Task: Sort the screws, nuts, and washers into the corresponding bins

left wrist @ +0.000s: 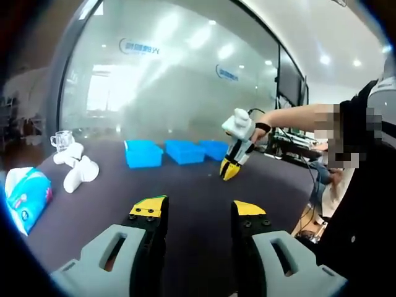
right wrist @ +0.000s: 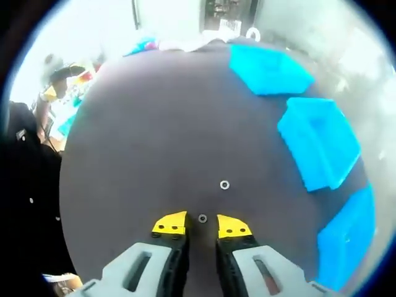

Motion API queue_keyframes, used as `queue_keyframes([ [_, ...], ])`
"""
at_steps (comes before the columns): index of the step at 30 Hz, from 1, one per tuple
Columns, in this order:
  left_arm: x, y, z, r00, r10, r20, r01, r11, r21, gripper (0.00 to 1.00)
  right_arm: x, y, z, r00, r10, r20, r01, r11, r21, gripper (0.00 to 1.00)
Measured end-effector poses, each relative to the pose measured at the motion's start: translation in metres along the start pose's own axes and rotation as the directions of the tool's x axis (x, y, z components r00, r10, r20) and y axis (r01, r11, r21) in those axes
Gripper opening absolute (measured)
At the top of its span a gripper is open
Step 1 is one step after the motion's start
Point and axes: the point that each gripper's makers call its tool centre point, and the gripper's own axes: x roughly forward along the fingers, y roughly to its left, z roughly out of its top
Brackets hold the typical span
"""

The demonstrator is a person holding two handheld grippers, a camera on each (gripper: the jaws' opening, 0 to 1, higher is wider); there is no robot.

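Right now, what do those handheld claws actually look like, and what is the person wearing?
Each claw has two grey plastic fingers with cut-out slots, black inner faces and yellow tips fastened by small screws, as on the left claw and the right claw. In the left gripper view the right claw has a white body and yellow-and-black striped fingers. The person wears a black top and a dark wristband.

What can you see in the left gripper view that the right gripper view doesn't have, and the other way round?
Left gripper view alone: a tissue pack, white pieces, a glass cup, and the right hand-held gripper lowered to the table. Right gripper view alone: two small metal rings, one between its jaws, one beyond. Both: the dark table and three blue bins.
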Motion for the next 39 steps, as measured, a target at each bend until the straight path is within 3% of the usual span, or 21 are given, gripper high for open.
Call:
queue_keyframes([
  [5,0.0,-0.001,0.002,1.0,-0.002,0.002,0.002,1.0,0.005,0.4,0.0,0.006,-0.001,1.0,0.01,-0.011,-0.01,1.0,-0.009,0.01],
  [16,-0.001,0.0,0.005,1.0,-0.001,0.01,0.001,1.0,0.005,0.4,-0.005,0.008,-0.001,1.0,-0.008,-0.002,0.008,1.0,-0.021,0.0],
  [22,-0.001,0.001,0.009,1.0,0.0,0.02,0.0,1.0,0.008,0.4,-0.017,0.012,0.006,0.997,-0.025,0.076,0.025,1.0,0.005,0.0],
  [30,-0.002,0.001,0.015,0.999,0.002,0.034,-0.002,1.0,0.012,0.4,-0.036,0.023,0.009,0.976,-0.055,0.209,0.045,0.998,0.053,0.0],
  [39,-0.001,-0.012,0.019,0.999,-0.018,0.036,0.017,0.999,0.03,0.4,-0.049,0.025,-0.01,0.967,-0.091,0.237,0.069,0.993,0.1,0.0],
])
